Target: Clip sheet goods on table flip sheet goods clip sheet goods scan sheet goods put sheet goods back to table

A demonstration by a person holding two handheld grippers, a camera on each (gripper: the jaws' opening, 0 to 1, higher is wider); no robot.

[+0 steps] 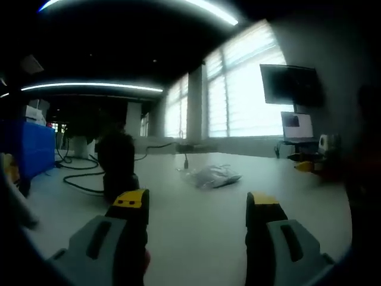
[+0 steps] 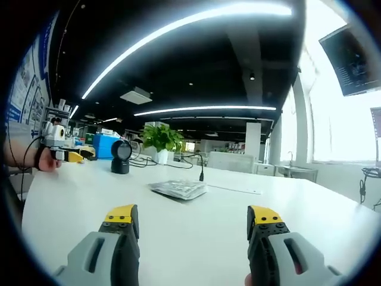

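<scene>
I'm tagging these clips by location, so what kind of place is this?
Probably an open-plan office or lab: a big white table, long ceiling light strips, a wall monitor over a laptop by bright windows, and a potted plant.

Bare table (image 2: pixel 309 205) ahead of bagged sheet goods (image 2: pixel 178 189); obstacles: black scanner (image 2: pixel 121 156), cable (image 2: pixel 201 168) behind, other gripper (image 2: pixel 56 143) far left.

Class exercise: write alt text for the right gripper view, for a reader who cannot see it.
A flat plastic-wrapped packet lies on a white table, ahead of the open right tool. Farther back stand a black scanner and a green plant.
</scene>
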